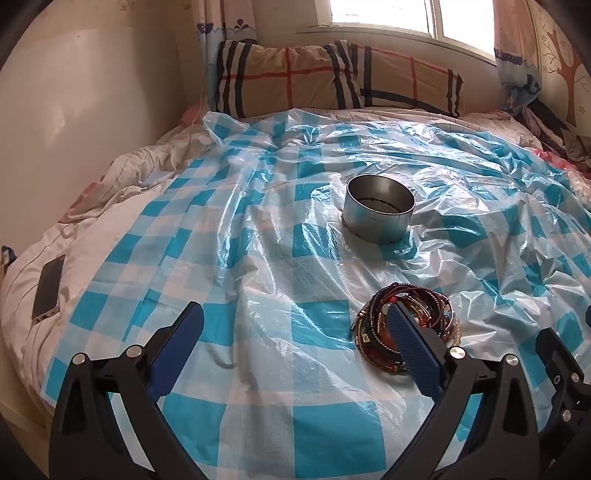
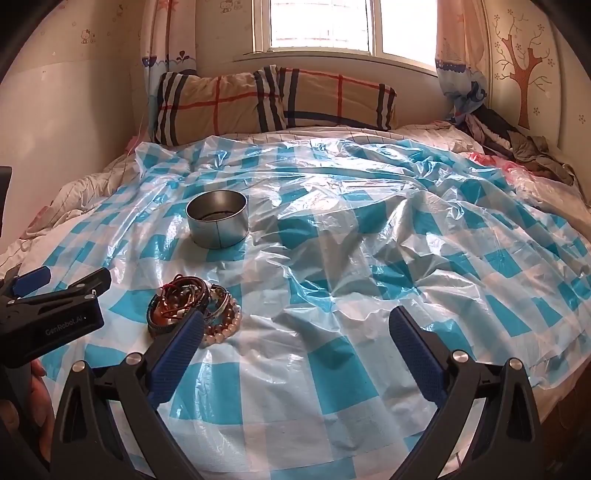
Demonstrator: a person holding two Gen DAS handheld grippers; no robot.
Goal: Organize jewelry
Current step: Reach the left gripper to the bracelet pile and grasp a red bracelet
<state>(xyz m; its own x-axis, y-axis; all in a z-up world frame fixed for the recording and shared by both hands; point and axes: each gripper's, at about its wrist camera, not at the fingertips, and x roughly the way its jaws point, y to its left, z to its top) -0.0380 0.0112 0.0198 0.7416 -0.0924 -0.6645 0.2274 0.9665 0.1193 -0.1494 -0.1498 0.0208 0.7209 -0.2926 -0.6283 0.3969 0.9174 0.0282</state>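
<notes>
A plastic sheet (image 2: 369, 258) covers the bed's middle. On it the tin (image 2: 217, 218) stands upright, nearer the pillows (image 2: 273, 99) at the head. The bracelets (image 2: 192, 306) lie heaped on the sheet, apart from the tin, toward the foot. A phone (image 1: 48, 288) lies off the sheet by the bed's left edge.

Daylight floods from the blown-out window (image 2: 325, 26), glaring off the crinkled plastic sheet (image 2: 369, 229); fisheye edges darken.

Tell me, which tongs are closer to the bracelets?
Left, though barely. The left tongs have one finger just in front of the bracelets; the right tongs sit to their right, open, one finger at the pile's edge.
</notes>
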